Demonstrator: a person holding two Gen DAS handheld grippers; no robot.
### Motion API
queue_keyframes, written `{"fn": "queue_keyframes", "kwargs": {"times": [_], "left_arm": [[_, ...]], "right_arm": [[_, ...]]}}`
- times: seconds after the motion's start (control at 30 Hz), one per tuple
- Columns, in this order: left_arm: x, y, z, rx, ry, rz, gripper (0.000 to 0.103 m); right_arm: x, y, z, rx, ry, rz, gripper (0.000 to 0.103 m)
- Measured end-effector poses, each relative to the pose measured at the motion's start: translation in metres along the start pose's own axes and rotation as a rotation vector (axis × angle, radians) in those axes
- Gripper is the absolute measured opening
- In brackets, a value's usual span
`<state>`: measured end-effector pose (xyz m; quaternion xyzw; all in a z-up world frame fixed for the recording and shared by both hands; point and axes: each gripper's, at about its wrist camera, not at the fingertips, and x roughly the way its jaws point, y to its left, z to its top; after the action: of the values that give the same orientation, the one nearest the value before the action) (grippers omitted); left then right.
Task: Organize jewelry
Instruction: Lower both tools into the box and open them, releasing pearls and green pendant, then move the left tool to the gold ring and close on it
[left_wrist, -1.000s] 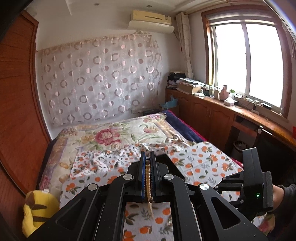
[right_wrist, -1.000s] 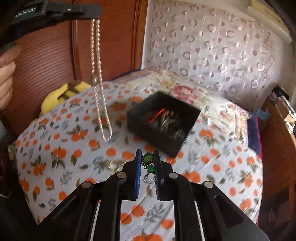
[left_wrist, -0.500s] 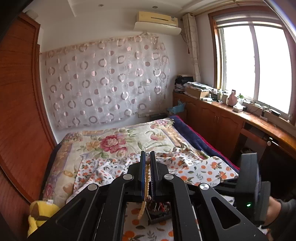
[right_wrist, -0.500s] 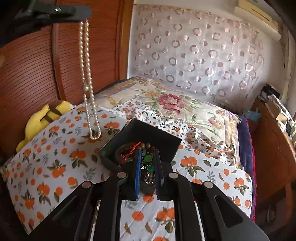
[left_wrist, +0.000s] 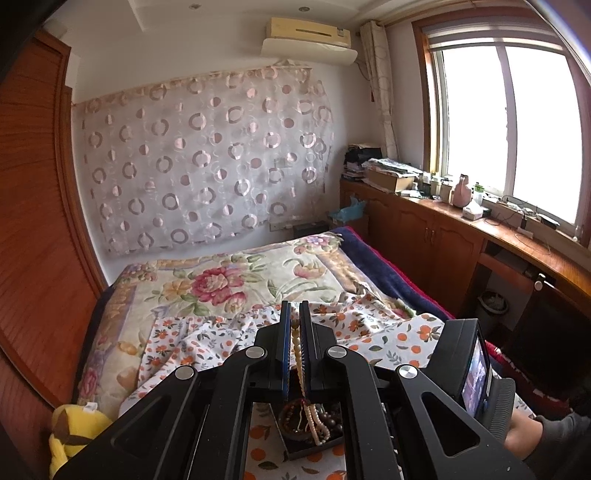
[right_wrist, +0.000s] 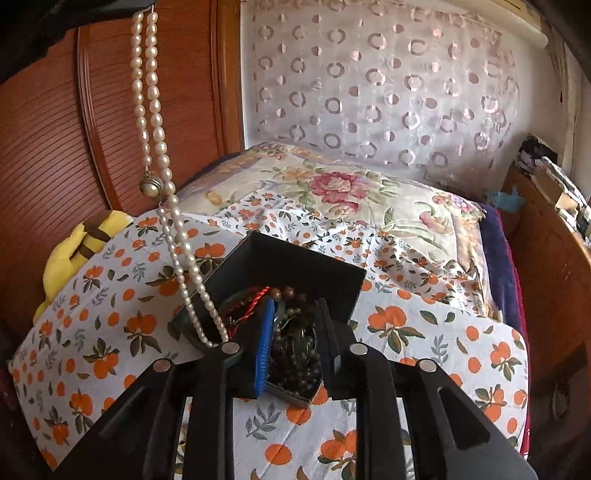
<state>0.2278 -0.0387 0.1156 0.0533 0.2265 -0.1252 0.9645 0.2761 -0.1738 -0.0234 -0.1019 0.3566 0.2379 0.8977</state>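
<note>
orange-print cloth (right_wrist: 424, 332), black box (right_wrist: 295, 258), pearl necklace (right_wrist: 155, 110)

Pearl necklace (right_wrist: 153, 110): cream-white beads, brassy round clasp. Jewelry box (right_wrist: 295, 264): black, holding dark brown beads and red cord. Near cloth (right_wrist: 424, 332): white, orange-fruit print, grey-green leaves. Far bedspread (left_wrist: 221, 280): cream, pink roses. Plush toy (right_wrist: 70, 258), left: yellow, brown stripes.

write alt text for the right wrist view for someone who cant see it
The right gripper, jaws open, sits over a black jewelry box full of dark beads on an orange-print cloth covering a bed. A pearl necklace hangs from above at left, its lower end reaching the box's near left edge.
</note>
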Motion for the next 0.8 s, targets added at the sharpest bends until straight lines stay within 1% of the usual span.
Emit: {"fn": "queue_keyframes", "kwargs": {"times": [0.17,0.27,0.3,0.37,0.5,0.63,0.8], "left_arm": [[0.012,-0.001,-0.005,-0.003,0.019,-0.002,0.004],[0.02,0.001,-0.01,-0.017,0.037,-0.015,0.004],[0.021,0.0,-0.012,-0.018,0.042,-0.014,0.005],[0.021,0.002,-0.019,-0.016,0.046,-0.009,0.017],[0.018,0.006,-0.036,-0.034,0.059,-0.021,0.018],[0.014,0.007,-0.063,-0.019,0.089,-0.02,0.018],[0.012,0.012,-0.106,-0.009,0.147,-0.032,0.019]], "right_arm": [[-0.007,-0.005,-0.008,0.007,0.003,-0.003,0.025],[-0.014,-0.004,-0.014,0.009,-0.006,0.005,0.025],[-0.016,-0.004,-0.016,0.009,-0.009,0.01,0.025],[-0.02,-0.001,-0.022,0.007,-0.012,0.018,0.025],[-0.026,0.004,-0.037,0.003,-0.017,0.035,0.025],[-0.027,0.013,-0.055,-0.009,-0.008,0.052,0.025],[-0.025,0.018,-0.075,-0.002,0.008,0.06,0.025]]}}
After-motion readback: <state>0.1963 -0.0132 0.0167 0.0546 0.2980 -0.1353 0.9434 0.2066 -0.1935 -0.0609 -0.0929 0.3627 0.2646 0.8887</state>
